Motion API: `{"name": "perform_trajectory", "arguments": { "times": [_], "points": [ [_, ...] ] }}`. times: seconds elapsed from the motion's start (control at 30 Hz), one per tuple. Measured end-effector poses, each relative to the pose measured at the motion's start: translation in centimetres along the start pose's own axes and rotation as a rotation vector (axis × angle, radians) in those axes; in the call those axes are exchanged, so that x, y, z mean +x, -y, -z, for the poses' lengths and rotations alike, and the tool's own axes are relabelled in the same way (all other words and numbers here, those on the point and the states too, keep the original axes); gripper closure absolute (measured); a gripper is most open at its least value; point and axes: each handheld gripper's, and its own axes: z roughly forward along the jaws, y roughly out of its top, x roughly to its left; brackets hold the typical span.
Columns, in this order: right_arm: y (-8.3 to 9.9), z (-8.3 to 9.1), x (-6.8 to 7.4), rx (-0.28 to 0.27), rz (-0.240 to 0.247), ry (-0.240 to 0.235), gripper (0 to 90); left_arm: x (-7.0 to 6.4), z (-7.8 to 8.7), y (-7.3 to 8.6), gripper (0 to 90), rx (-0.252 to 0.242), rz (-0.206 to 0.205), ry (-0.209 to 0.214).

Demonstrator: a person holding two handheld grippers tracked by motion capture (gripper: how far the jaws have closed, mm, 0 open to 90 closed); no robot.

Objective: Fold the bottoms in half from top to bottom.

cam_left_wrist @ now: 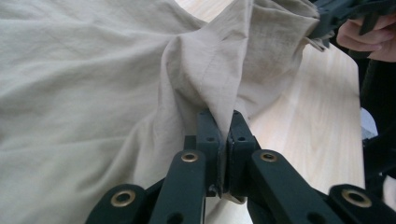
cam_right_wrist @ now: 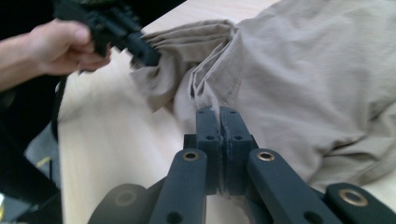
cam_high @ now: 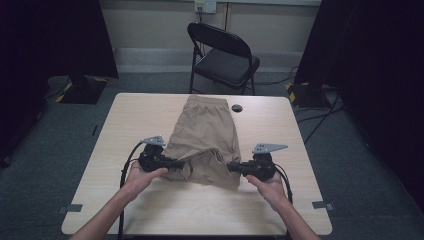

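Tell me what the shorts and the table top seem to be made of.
Shorts: thin woven cloth, probably cotton, khaki and matte; it creases finely and bunches where the left tool pinches it. Table: pale wood-look top, likely laminate; faint straight grain, smooth with a slight sheen.

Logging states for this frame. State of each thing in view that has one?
shorts: on the table, waistband end flat at the far side, near hem bunched and pinched at both corners.
left tool: shut on the shorts' hem.
right tool: shut on the shorts' hem.
folding chair: unfolded, upright behind the table, seat bare.
table: standing, shorts on top.
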Motion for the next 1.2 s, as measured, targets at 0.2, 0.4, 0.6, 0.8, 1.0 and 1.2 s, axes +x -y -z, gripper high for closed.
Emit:
{"name": "perform_trajectory", "arguments": {
  "times": [0.2,0.4,0.6,0.8,1.0,1.2],
  "points": [
    [1.0,-2.2,-3.0,0.069,-0.02,0.101,87.5,2.5,-1.8,0.6,86.2,0.031,0.092,-0.026],
    [1.4,-2.7,-3.6,0.056,-0.062,0.115,69.9,3.4,-2.6,0.8,86.1,0.027,0.134,-0.026],
    [0.8,-2.3,-2.2,-0.008,-0.008,0.114,50.8,3.2,-2.3,0.7,86.1,0.008,0.12,-0.028],
    [1.3,-2.6,-2.7,0.049,0.018,0.178,52.6,2.9,-1.9,0.7,86.1,-0.008,0.102,-0.018],
    [2.0,-1.9,-2.9,0.073,0.038,0.21,56.9,2.9,-1.8,0.7,86.1,-0.014,0.101,-0.013],
    [2.5,-1.3,-2.6,0.088,0.067,0.215,56.3,2.7,-1.7,0.7,86.1,-0.023,0.098,-0.008]
  ]
}}
